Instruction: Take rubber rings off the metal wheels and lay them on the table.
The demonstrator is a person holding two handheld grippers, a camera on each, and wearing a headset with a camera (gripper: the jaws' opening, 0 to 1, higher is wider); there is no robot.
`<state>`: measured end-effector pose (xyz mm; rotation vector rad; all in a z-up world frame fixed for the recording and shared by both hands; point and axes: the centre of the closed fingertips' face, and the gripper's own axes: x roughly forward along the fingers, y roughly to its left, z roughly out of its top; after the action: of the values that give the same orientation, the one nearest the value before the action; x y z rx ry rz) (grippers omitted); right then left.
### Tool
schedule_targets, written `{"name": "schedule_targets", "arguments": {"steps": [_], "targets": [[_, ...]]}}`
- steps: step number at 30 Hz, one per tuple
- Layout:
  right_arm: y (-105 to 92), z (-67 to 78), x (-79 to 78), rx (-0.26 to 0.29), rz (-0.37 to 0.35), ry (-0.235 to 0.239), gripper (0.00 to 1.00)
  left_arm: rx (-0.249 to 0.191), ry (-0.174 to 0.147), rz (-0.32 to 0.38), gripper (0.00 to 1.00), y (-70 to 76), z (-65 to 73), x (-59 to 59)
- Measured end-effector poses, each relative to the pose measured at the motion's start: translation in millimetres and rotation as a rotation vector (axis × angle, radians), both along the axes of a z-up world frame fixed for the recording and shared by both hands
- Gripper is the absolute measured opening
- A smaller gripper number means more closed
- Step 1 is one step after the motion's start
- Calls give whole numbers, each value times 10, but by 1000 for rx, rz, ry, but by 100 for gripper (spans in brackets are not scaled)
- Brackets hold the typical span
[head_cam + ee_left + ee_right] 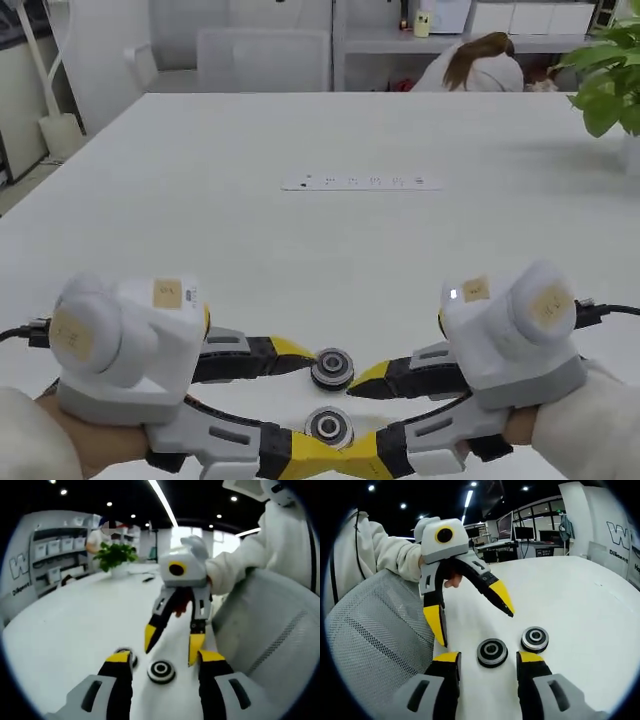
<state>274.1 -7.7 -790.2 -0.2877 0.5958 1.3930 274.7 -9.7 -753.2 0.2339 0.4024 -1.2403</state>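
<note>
On table (300, 130), wheels (328, 427) flat, axles up, left hand-held gripper (165, 658) and right hand-held gripper (489, 657) jaws apart.

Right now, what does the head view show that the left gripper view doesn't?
Head view: a flat white strip in the middle of the table. Left gripper view: ceiling lights, wall shelves and a mesh chair. Both: the table, two metal wheels, the plant and the open right gripper.
</note>
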Motion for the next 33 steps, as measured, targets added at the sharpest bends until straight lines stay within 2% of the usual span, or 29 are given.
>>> {"name": "schedule_targets", "arguments": {"steps": [6, 11, 15, 18, 21, 28, 33], "targets": [[-23, -18, 34, 8, -25, 10, 37, -26, 26, 42, 46, -11, -78, 42], [-15, -80, -8, -4, -9, 12, 33, -15, 25, 29, 38, -16, -126, 15], [-6, -123, -30, -16, 3, 8, 31, -29, 33, 37, 32, -21, -148, 17], [-17, -159, -29, -28, 6, 6, 28, -8, 26, 39, 28, -16, -204, 19], [-22, -149, -6, -24, -5, 3, 27, -13, 33, 47, 25, -20, -224, 32], [-31, -150, 30, -19, -22, -5, 24, 18, 41, 55, 23, -16, -336, 43], [-20, -157, 25, -18, -18, -8, 22, 16, 44, 68, 22, 0, -342, 68]]}}
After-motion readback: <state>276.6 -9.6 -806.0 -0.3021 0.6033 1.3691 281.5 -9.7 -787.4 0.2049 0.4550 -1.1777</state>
